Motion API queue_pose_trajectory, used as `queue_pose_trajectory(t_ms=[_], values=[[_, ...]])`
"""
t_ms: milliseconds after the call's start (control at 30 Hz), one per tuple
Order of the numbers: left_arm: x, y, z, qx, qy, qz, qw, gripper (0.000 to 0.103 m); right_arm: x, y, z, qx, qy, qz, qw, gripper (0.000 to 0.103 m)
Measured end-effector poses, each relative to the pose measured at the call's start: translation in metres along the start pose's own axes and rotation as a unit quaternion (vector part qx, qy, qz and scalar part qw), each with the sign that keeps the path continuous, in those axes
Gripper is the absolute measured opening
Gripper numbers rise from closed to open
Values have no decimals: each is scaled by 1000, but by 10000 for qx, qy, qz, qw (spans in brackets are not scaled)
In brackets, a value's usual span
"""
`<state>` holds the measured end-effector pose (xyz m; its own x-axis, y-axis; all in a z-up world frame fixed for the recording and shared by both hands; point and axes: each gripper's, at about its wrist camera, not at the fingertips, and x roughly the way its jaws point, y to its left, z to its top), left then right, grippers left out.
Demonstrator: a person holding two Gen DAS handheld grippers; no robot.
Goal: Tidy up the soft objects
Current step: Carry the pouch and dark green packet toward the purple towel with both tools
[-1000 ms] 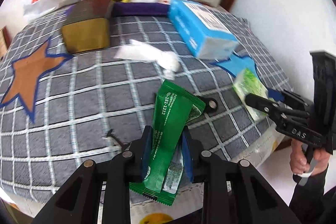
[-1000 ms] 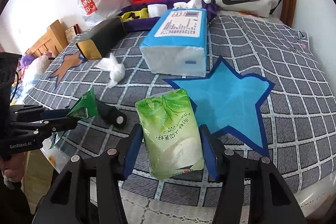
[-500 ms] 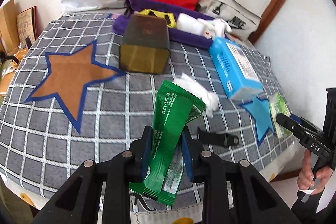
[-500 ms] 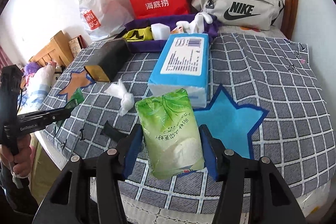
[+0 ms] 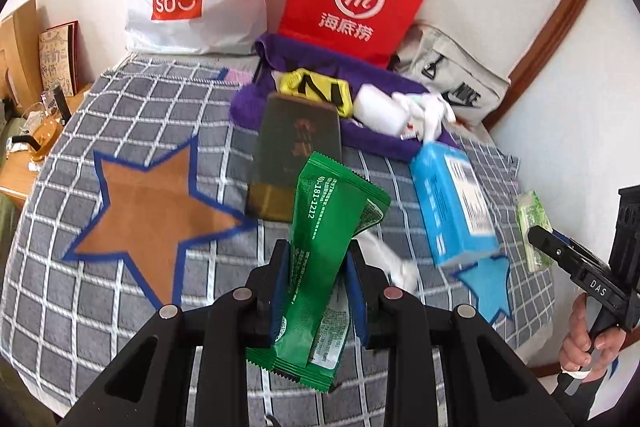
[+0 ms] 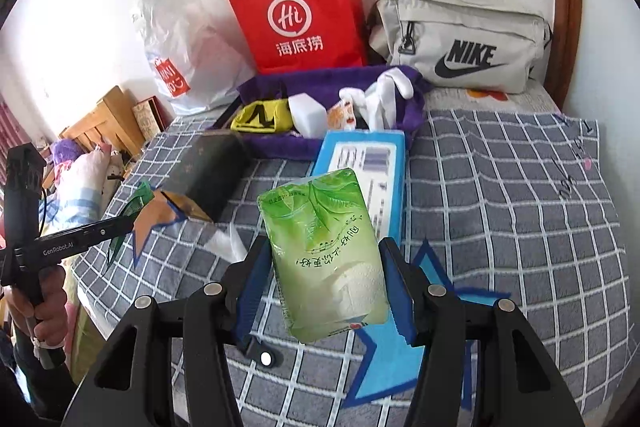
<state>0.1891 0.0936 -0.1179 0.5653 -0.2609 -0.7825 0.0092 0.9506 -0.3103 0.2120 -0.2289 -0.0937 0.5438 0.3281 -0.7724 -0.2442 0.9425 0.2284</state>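
The left gripper (image 5: 316,291) pinches a green sachet (image 5: 320,247) by its lower half, long axis pointing up and away from the fingers. The right gripper (image 6: 326,287) clamps a pale green tissue pack (image 6: 326,255) across its width, also standing up out of the jaws. Both are held above the checked bedcover (image 5: 120,307). Beyond them, past the dark box (image 5: 298,155) and blue tissue box (image 6: 362,163), lies the purple cloth tray (image 6: 276,143) of small things. It sits dead ahead of both, probably the drop place, the left gripper seeming slightly nearer.

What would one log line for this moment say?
left gripper: shut on green sachet | right gripper: shut on tissue pack | both above bed
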Motion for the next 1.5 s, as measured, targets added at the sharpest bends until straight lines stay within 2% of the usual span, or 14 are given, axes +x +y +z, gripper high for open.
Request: queue_pose_trajectory(t_ms=[300,833,1300,1500], values=[[18,1,52,13,-21,211,9998,26,14,-2,51,-95,-268,-8,9996,56],[64,-8,146,-62,-44,252,9997,26,73,-19,132,-16,-276,-44,9996,56],[107,-5,193,-259,131,409,9987,26,125,-20,182,-55,-58,190,9998,56],[131,-7,208,-240,267,395,9986,27,137,-24,194,-55,-134,147,9998,56]])
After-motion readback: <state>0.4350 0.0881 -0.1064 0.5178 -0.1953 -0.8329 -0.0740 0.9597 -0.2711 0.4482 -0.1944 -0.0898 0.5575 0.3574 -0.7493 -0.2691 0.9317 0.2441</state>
